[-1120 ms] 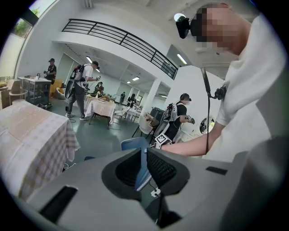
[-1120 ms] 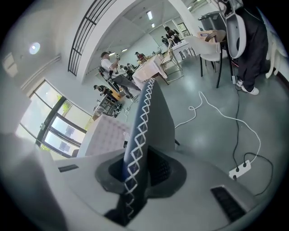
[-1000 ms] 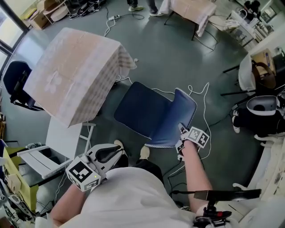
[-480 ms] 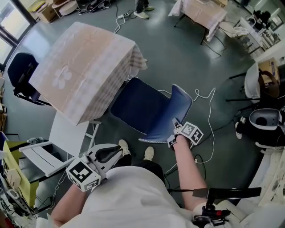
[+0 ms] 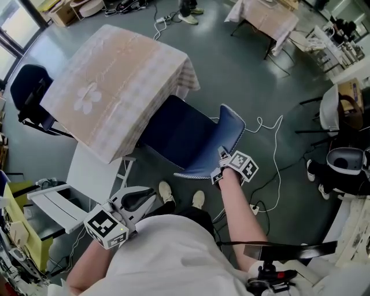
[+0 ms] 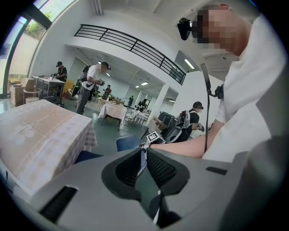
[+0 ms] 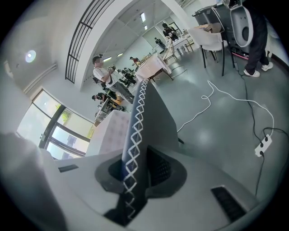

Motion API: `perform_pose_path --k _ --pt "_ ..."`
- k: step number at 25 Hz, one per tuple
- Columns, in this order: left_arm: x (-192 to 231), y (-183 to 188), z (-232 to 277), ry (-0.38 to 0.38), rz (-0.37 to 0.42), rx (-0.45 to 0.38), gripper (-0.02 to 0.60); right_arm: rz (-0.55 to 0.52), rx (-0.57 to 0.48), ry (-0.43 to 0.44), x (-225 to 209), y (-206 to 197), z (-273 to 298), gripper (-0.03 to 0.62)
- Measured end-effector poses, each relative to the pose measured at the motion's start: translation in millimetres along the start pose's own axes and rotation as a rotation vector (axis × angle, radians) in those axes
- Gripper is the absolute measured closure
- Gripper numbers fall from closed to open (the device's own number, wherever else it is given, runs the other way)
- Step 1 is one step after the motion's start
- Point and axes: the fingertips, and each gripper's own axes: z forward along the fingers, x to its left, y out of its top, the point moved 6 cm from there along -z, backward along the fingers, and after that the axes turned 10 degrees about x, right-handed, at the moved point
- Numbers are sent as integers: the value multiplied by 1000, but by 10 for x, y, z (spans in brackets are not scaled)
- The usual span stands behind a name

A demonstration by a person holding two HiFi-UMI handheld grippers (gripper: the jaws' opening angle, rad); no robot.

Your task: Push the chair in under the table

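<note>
A blue chair (image 5: 179, 139) with white zigzag stitching stands beside the table (image 5: 110, 81), which is draped in a beige checked cloth. The front of the seat reaches under the hanging cloth edge. My right gripper (image 5: 222, 167) is shut on the top edge of the chair's backrest (image 5: 230, 132). In the right gripper view the stitched backrest edge (image 7: 137, 113) runs up between the closed pads of the right gripper (image 7: 135, 169). My left gripper (image 5: 137, 199) is held low near my body, away from the chair. Its jaws (image 6: 143, 163) are together with nothing in them.
A white folding stand (image 5: 87, 173) sits left of my feet (image 5: 182, 193). White cable (image 5: 267, 130) and a power strip (image 5: 254, 208) lie on the floor to the right. A dark chair (image 5: 26, 92) stands behind the table, a white chair (image 5: 329, 110) at right, and another clothed table (image 5: 266, 17) further off.
The chair has slid toward the table, its seat front going under the cloth edge. My right gripper moved along with the backrest, and my left gripper and body followed.
</note>
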Motion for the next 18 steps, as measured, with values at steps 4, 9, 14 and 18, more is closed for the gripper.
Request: perform_pose_path --k 4,9,14,18 --pt "146 -52 -146 9 -2 0 535 2 -1 1 181 -56 156 520" --pt "290 -95 -323 24 -19 0 535 -7 8 5 414 -108 341 519" --pt "411 -206 -443 36 -39 -10 535 -26 19 16 601 -160 552 514" --pt "441 -237 -555 45 -57 -3 535 -24 15 20 730 -189 599 511"
